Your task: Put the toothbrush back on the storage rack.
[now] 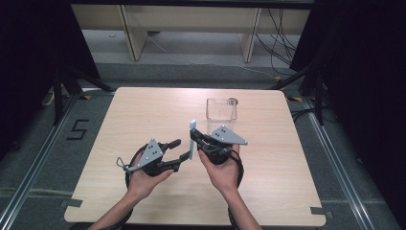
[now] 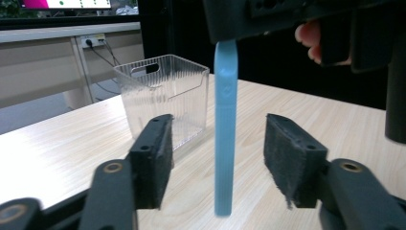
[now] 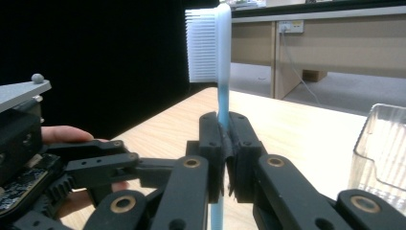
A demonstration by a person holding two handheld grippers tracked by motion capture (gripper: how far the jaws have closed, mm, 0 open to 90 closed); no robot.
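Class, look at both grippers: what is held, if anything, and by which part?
The right gripper clamps the blue toothbrush on its handle, bristles up. The left gripper stands open around the handle's lower end, gripping nothing.

We look from high above the near edge of the pale wooden table [image 1: 158, 103], facing forward and down, far enough back to take in its whole top. The left gripper view sits low and close behind its own black jaws, facing level across the table toward the clear ribbed plastic box [image 2: 165, 93]. The right gripper view rides equally close, perhaps tilted slightly upward. All three share the light-blue plastic toothbrush [image 3: 221, 57] and that box.
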